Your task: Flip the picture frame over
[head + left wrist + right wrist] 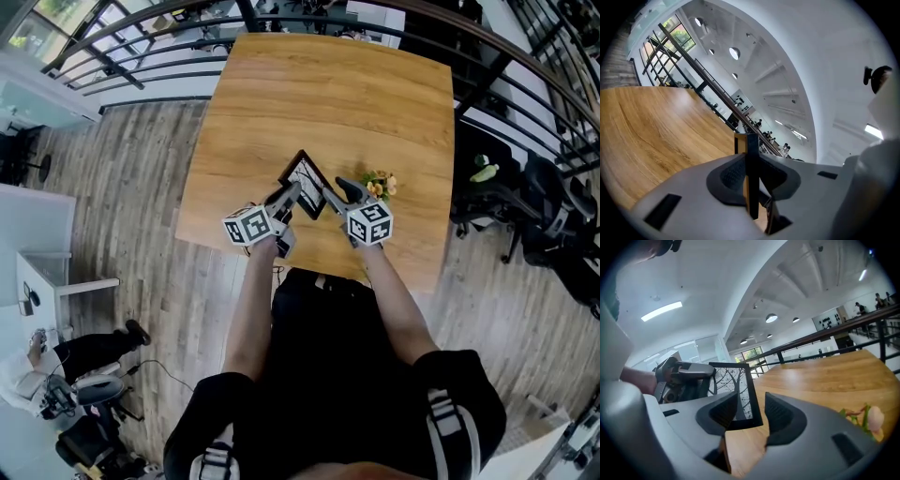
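L tool clamps picture frame edge, R tool agape round other edge, flowers nearby.

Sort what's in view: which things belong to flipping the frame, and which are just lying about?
In the job:
- picture frame, lifted on edge off the table
- left gripper, clamped on the frame's edge
- right gripper, jaws apart around the frame's other edge

Lying about:
- flowers, beside the right gripper
- wooden table, only the work surface

Picture frame edge-on, face hidden
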### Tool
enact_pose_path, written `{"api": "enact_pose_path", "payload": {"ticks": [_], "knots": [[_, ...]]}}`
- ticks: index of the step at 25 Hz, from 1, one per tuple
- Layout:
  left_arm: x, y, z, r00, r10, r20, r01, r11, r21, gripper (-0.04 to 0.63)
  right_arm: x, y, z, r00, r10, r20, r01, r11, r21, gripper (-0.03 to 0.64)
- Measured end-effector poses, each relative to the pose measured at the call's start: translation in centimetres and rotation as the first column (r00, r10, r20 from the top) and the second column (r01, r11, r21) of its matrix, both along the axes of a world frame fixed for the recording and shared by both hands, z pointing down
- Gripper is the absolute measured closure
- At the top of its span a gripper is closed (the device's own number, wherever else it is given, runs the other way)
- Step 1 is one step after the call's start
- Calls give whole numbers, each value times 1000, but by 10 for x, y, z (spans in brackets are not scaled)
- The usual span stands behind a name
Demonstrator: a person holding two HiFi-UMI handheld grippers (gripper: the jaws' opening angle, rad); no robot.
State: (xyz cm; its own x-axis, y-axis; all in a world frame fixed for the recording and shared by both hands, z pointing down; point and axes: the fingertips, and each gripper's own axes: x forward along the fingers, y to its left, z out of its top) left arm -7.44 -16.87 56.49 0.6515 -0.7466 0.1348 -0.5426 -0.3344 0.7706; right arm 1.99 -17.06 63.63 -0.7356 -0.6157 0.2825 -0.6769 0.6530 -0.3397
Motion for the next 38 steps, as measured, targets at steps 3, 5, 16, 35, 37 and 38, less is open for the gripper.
{"api": "enact_pose_path", "payload": {"ticks": [3,5,16,35,37,38], "knots": [[0,3,-3,1000,27,-2,-27,1000,16,511,2,-1,-1,1000,-11,-19,11,1000,7,413],[1,8,-1,998,59,8,-59,998,17,512,-1,-1,-4,999,-29,-26,29,1000,8,408],[0,39,7,987,154,-55,-153,988,16,512,-20,19,-3,986,-113,121,125,988,-90,410],[-5,54,7,960,241,-142,-239,971,28,512,-33,41,1,917,-282,281,338,925,-175,468],[-4,54,8,961,237,-144,-236,971,26,512,-31,41,2,920,-280,274,333,927,-172,471],[-4,54,8,961,236,-143,-235,972,26,512,-30,42,1,921,-279,273,332,928,-171,476]]}}
